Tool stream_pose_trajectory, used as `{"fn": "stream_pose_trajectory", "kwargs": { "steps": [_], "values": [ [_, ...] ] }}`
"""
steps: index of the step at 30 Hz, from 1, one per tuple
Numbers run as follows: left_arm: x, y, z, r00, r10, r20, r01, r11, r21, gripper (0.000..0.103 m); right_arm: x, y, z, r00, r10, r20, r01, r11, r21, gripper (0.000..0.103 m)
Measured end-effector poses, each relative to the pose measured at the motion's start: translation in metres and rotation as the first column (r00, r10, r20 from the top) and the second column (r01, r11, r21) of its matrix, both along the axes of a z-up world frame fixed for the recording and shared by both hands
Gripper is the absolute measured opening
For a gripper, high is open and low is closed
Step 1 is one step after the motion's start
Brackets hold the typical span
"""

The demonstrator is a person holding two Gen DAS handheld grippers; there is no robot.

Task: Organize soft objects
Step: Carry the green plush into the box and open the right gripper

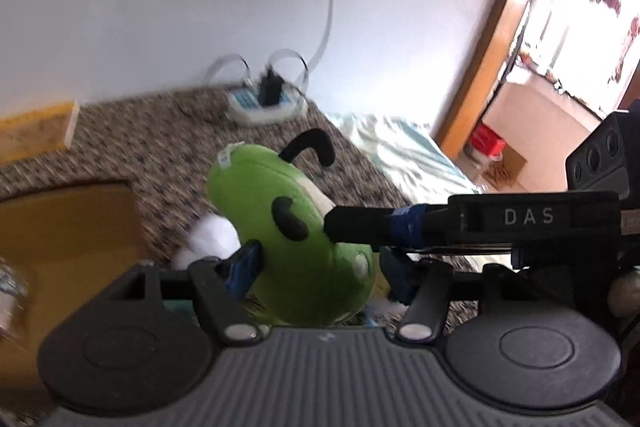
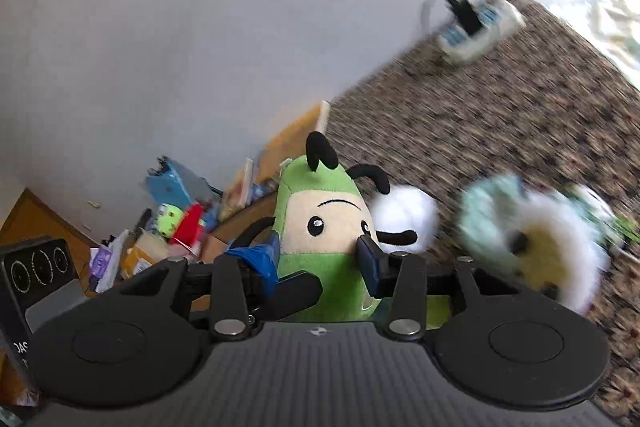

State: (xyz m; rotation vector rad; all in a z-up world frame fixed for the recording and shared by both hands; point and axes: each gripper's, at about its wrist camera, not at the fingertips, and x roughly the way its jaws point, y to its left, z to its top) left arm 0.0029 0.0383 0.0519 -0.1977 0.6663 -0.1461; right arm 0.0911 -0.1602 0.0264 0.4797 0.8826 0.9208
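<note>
Right wrist, one green plush, two jaws

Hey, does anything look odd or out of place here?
Yes: both grippers clamp the same green plush toy at once, the left gripper and right gripper, and a fluffy white-and-teal toy lies tipped on the carpet.
</note>
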Motion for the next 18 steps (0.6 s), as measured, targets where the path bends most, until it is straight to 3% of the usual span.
{"fn": "stream_pose_trajectory", "kwargs": {
  "steps": [9,13,18],
  "values": [
    [-0.025,0.083,0.03,0.992,0.078,0.103,-0.084,0.995,0.058,0.062,0.0,0.084,0.024,0.993,0.072,0.095,-0.079,0.994,0.077,0.028],
    [-0.03,0.122,0.026,0.991,0.106,0.085,-0.111,0.992,0.064,0.062,0.001,0.128,0.02,0.991,0.104,0.085,-0.11,0.991,0.074,0.028],
    [-0.027,0.169,0.004,0.991,0.134,0.013,-0.134,0.989,0.062,0.062,0.005,0.18,-0.002,0.991,0.132,-0.008,-0.131,0.99,0.045,0.028]
  ]
}}
